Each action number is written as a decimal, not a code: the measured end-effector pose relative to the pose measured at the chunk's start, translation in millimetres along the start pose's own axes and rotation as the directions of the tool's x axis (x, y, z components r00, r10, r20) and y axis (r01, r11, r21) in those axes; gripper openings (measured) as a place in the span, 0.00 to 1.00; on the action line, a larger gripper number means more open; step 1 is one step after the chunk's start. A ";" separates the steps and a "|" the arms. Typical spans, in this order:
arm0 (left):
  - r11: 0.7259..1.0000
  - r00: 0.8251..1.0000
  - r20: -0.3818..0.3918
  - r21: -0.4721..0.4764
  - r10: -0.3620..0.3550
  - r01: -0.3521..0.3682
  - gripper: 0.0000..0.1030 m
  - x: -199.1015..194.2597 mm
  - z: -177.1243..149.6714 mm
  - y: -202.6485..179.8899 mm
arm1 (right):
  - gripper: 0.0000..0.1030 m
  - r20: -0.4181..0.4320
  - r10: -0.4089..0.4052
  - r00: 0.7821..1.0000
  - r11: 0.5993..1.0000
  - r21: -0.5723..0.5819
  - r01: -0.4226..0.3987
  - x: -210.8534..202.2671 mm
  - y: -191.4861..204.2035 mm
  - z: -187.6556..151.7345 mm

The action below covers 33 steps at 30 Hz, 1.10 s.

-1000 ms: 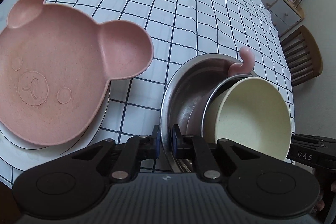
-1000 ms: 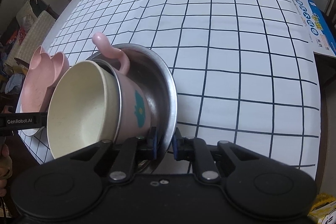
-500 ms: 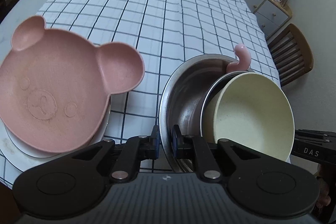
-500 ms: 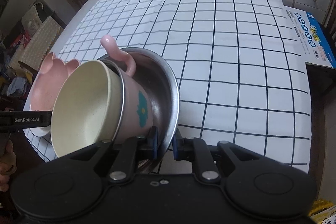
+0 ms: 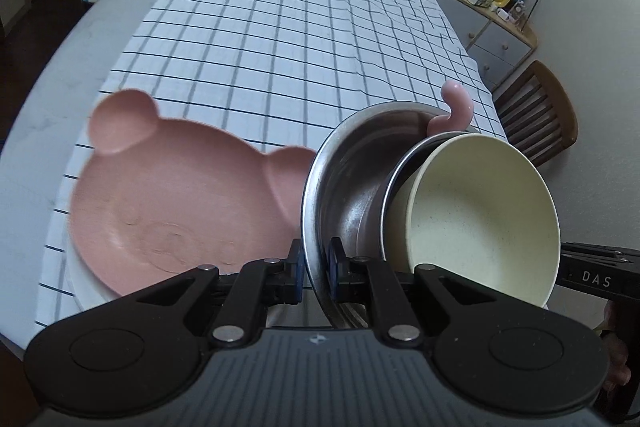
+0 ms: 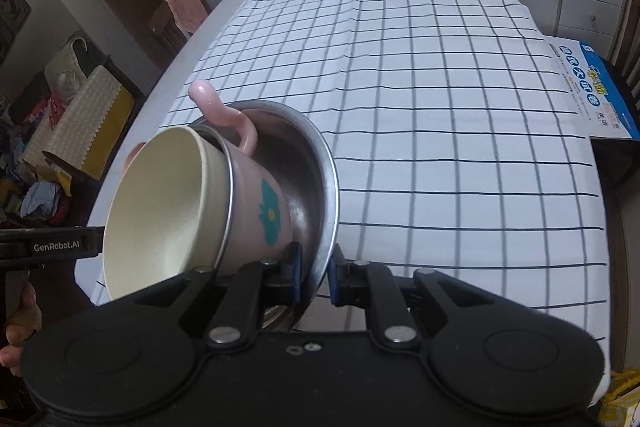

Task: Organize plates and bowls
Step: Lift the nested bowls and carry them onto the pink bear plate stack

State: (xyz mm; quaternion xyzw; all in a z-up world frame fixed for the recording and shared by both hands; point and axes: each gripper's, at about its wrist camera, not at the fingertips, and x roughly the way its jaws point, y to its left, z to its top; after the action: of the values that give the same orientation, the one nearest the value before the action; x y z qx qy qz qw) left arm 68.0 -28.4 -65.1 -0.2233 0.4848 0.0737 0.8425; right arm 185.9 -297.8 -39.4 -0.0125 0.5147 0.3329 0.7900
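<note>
With both sets of my fingers, left [image 5: 314, 273] and right [image 6: 314, 277], clamped on opposite rims of the steel bowl [image 5: 352, 163], I'm lifting it and its nested pink mug [image 6: 260, 203] and cream bowl [image 5: 484, 227] off the tabletop [image 6: 440, 115], up beside the pink bear plate [image 5: 180, 195], likely heading onto that stack.
</note>
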 end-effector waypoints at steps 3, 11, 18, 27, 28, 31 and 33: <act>1.000 1.000 0.008 0.003 0.009 -0.009 0.11 -8.7 3.9 24.2 | 0.13 0.006 0.009 1.000 1.000 -0.002 -0.009 7.9 23.5 1.8; 1.000 1.000 0.002 0.001 0.030 -0.030 0.11 -19.6 9.5 88.7 | 0.13 0.008 0.016 1.000 1.000 -0.012 -0.015 42.1 80.2 6.5; 0.999 0.999 -0.013 0.016 0.039 -0.039 0.11 -12.1 14.2 126.0 | 0.13 -0.006 0.012 1.000 1.000 0.002 -0.012 75.5 109.3 7.0; 0.998 0.998 -0.047 0.043 0.048 -0.046 0.12 3.3 17.5 147.1 | 0.13 0.002 -0.006 1.000 1.000 0.013 0.006 99.9 127.1 3.1; 0.998 0.998 -0.048 0.050 0.049 -0.047 0.12 4.4 18.0 147.5 | 0.13 0.005 -0.007 1.000 1.000 0.014 0.007 101.7 128.5 2.7; 0.997 0.997 -0.053 0.061 0.049 -0.046 0.12 7.3 19.0 150.2 | 0.13 0.009 -0.012 1.000 1.000 0.016 0.012 104.8 128.8 2.5; 0.997 0.997 -0.054 0.067 0.050 -0.046 0.12 8.8 18.4 151.3 | 0.13 0.011 -0.015 1.000 1.000 0.018 0.014 106.4 128.4 1.4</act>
State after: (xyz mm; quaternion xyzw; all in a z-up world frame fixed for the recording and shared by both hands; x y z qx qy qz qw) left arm 35.5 113.7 -110.8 -0.1859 0.5154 0.0717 0.8335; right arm 144.3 -142.9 -84.7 -0.0073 0.5129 0.3228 0.7955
